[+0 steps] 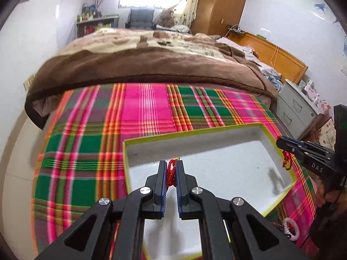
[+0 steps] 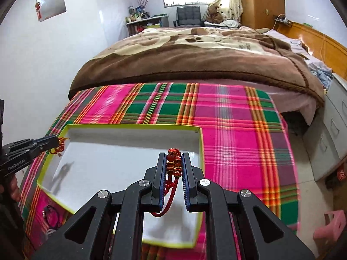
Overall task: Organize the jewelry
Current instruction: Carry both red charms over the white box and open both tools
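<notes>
- We hold the left tongs (image 1: 171, 174) clamped tight on one end of a red cord (image 1: 171, 173), over the near left part of the box (image 1: 151, 139).
- We hold the right tongs (image 2: 174, 169) closed on the other end of the cord, where its red knots and amber beads (image 2: 173, 162) sit between the pads, with a loop of cord hanging below them.
- From the right wrist view, the left tongs reach in from the left edge with a red knot at their tip, at the box's left rim.
- The box is shallow, white inside with a yellow-green rim, and lies on a plaid cloth (image 2: 227, 130) of pink, green and orange spread over the foot of the bed.
- A brown blanket (image 2: 195, 65) covers the bed beyond the cloth.
- A white coiled bracelet (image 1: 291, 229) lies on the cloth just outside the box, at its near right corner in the left wrist view.
- A dark bracelet (image 2: 52, 216) lies on the cloth near the box's near left corner in the right wrist view.
- A grey cabinet (image 1: 297, 110) stands beside the bed.
</notes>
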